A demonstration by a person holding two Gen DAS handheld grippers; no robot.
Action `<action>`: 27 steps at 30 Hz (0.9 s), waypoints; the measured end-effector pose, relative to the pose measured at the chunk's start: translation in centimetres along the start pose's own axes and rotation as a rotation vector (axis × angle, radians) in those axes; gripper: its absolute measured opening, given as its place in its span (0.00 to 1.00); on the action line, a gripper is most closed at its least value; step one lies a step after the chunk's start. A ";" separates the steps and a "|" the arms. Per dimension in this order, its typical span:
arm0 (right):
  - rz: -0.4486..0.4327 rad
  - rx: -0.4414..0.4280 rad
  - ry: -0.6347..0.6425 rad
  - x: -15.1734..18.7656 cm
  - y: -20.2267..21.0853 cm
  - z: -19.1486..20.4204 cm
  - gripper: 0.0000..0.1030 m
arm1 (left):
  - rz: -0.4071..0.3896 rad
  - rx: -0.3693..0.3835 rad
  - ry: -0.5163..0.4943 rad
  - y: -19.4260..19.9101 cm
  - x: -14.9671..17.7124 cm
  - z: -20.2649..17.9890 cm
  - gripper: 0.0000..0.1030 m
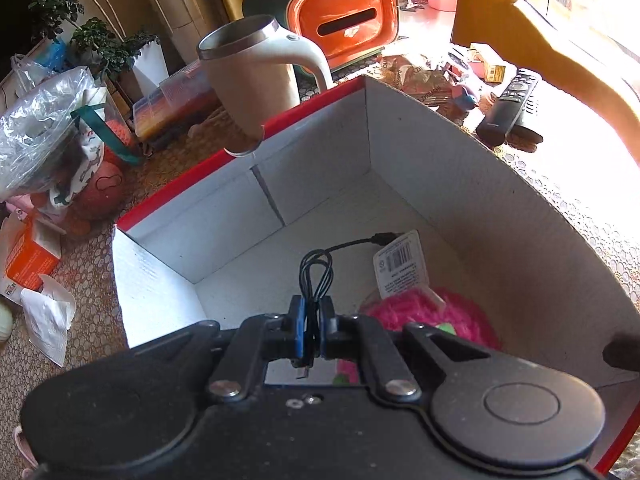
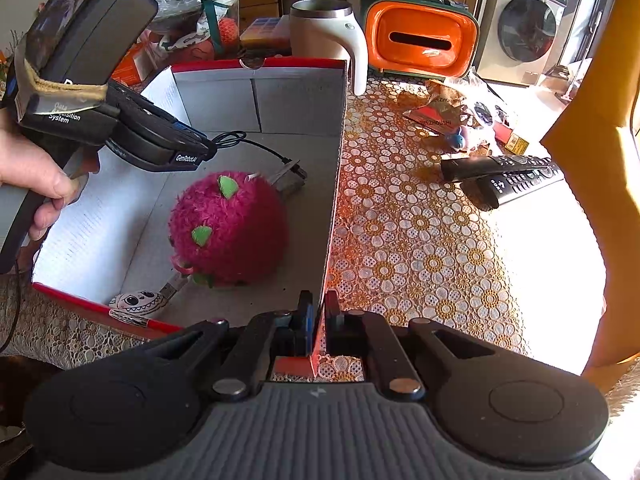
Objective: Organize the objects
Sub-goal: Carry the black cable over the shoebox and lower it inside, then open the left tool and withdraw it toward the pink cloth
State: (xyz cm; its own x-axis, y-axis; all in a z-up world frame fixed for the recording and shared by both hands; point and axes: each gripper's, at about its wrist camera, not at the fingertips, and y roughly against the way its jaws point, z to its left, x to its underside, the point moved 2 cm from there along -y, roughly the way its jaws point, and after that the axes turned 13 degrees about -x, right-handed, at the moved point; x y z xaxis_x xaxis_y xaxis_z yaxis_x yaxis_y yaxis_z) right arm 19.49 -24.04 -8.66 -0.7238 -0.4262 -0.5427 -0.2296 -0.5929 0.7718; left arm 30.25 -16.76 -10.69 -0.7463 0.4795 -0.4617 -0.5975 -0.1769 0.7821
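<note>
The left gripper [image 2: 208, 153] bears "GenRobot.AI" on its finger arm and "Data Acquisition System" (partly covered by tape) on its body, while a crumpled snack wrapper [image 2: 440, 114] on the tablecloth reads "ZHOUSHI" and the hang tag [image 1: 402, 266] in the box shows only a barcode.

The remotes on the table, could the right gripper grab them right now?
Probably not yet. The right gripper is shut on the box wall, so it's busy. The remotes lie in the open on the tablecloth with nothing covering them, so letting go first should clear the way.
</note>
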 end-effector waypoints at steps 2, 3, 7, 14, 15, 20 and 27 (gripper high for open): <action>0.003 -0.002 0.004 0.0 0.0 -0.1 0.05 | 0.022 0.008 -0.004 -0.5 0.1 -0.3 0.05; 0.004 -0.003 0.005 0.0 0.1 -0.2 0.05 | 0.031 0.015 -0.005 -0.6 0.2 -0.3 0.05; 0.003 -0.009 -0.001 -0.1 0.1 -0.5 0.05 | 0.068 0.045 -0.003 -1.2 0.5 -0.7 0.06; 0.003 -0.008 -0.003 -0.1 0.0 -0.5 0.05 | 0.101 0.081 0.052 -1.4 0.8 0.0 0.15; 0.003 -0.007 -0.004 -0.1 0.0 -0.5 0.05 | 0.100 0.083 0.057 -1.4 0.9 0.1 0.16; 0.004 -0.001 -0.002 0.0 0.1 -0.3 0.05 | 0.070 0.108 0.101 -0.1 1.3 1.0 0.18; 0.006 0.013 0.000 0.1 0.1 -0.1 0.05 | -0.009 0.151 0.169 3.3 2.3 2.7 0.18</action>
State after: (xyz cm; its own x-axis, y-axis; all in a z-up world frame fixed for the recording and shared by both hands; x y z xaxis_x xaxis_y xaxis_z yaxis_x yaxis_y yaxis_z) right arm 19.44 -24.16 -8.68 -0.7253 -0.4298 -0.5378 -0.2335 -0.5812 0.7795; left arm 27.32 -13.89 -8.05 -0.7870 0.3278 -0.5227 -0.5634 -0.0362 0.8254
